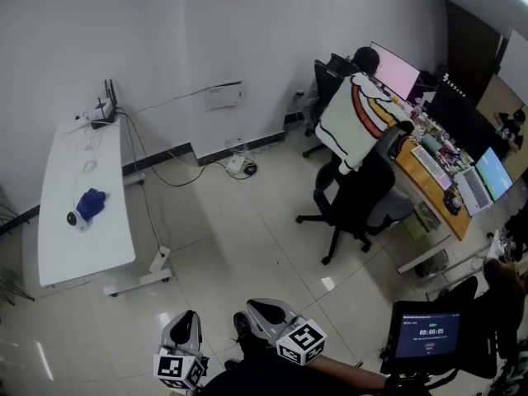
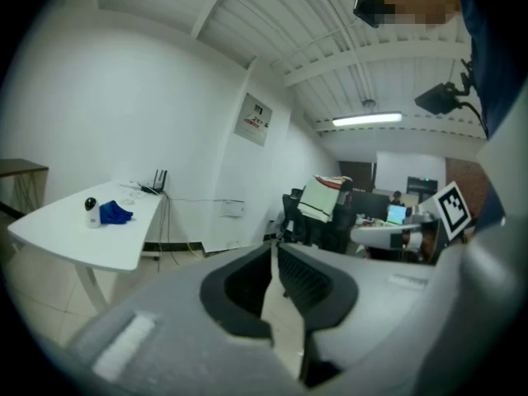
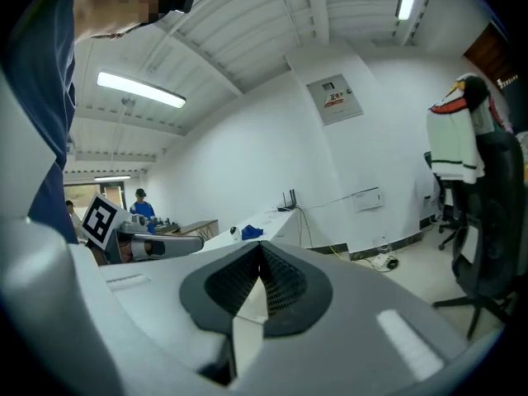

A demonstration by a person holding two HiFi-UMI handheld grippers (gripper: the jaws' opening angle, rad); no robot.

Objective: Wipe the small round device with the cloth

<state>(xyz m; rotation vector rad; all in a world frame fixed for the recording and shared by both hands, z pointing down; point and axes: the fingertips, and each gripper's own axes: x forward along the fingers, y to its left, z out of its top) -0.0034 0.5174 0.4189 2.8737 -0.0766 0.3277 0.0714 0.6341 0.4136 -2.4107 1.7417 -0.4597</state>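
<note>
Wiping seems not begun: cloth point(image 1: 91, 203) and device point(image 1: 72, 219) lie side by side on the table point(image 1: 82, 258), well ahead of both tools. Left gripper point(image 2: 275, 250) barely parted, right gripper point(image 3: 260, 250) closed, both empty.

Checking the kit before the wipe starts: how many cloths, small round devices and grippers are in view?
blue cloth: 1
small round device: 1
grippers: 2 (left gripper, right gripper)
Total: 4
</note>
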